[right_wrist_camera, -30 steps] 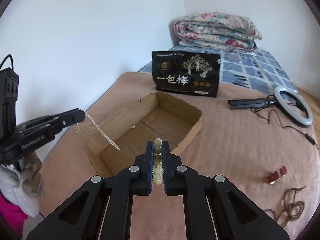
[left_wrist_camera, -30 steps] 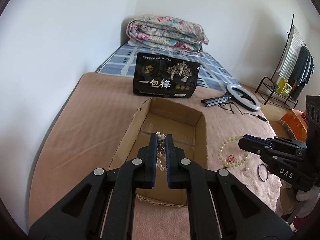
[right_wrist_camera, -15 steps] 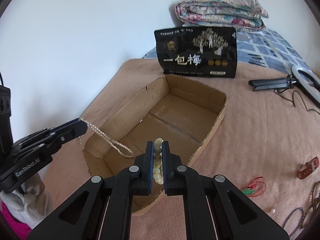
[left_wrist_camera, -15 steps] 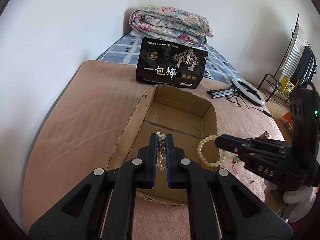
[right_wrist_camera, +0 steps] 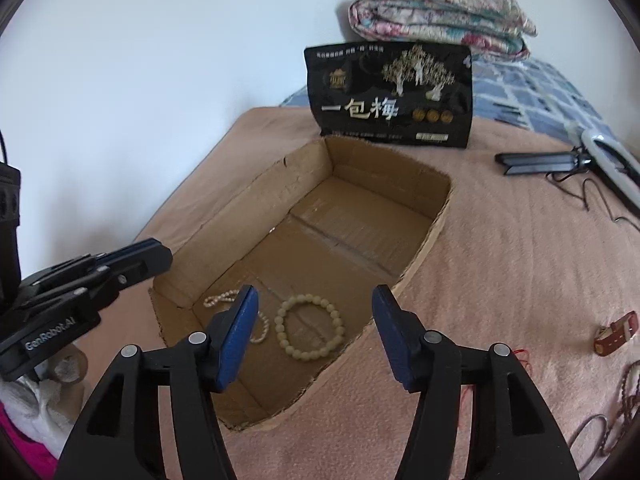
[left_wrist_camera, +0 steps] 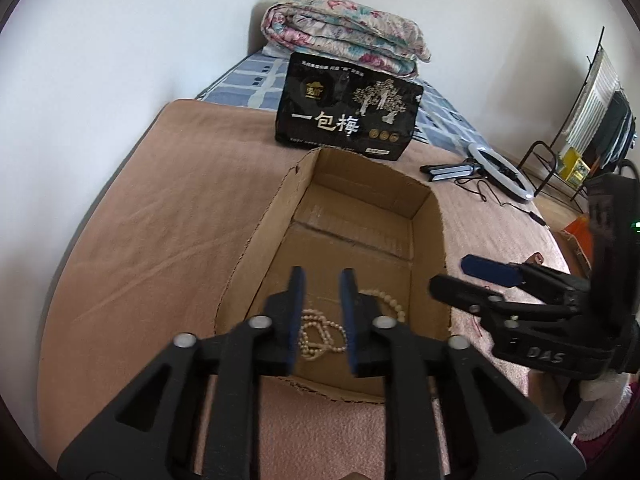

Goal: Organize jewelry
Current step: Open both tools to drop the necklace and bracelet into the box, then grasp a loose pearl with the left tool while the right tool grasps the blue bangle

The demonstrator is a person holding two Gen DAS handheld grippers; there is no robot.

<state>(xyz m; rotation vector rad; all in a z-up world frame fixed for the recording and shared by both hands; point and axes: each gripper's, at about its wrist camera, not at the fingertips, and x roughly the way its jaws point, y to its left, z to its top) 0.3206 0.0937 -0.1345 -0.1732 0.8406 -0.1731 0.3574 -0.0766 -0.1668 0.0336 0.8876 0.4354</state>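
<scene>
Left wrist view: the left gripper (left_wrist_camera: 322, 280) has just been opening, its jaws now a narrow gap with nothing pinched. The pearl necklace (left_wrist_camera: 320, 334) lies coiled on the floor of the cardboard box (left_wrist_camera: 260, 236), seen between and below the jaws. Lifting out carelessly could snag a loop on a pad and drag it back out. The right gripper (left_wrist_camera: 460, 276) hangs to the right, over the box's rim.

Right wrist view: the right gripper (right_wrist_camera: 316, 300) has also just been opening; its jaws stand wide and empty. The bead bracelet (right_wrist_camera: 310, 332) lies flat below and between them — the other view shows only an arc of it. Here too more jewelry waits: a red watch (right_wrist_camera: 616, 332) and cords (right_wrist_camera: 616, 420), right of the jaws.
</scene>
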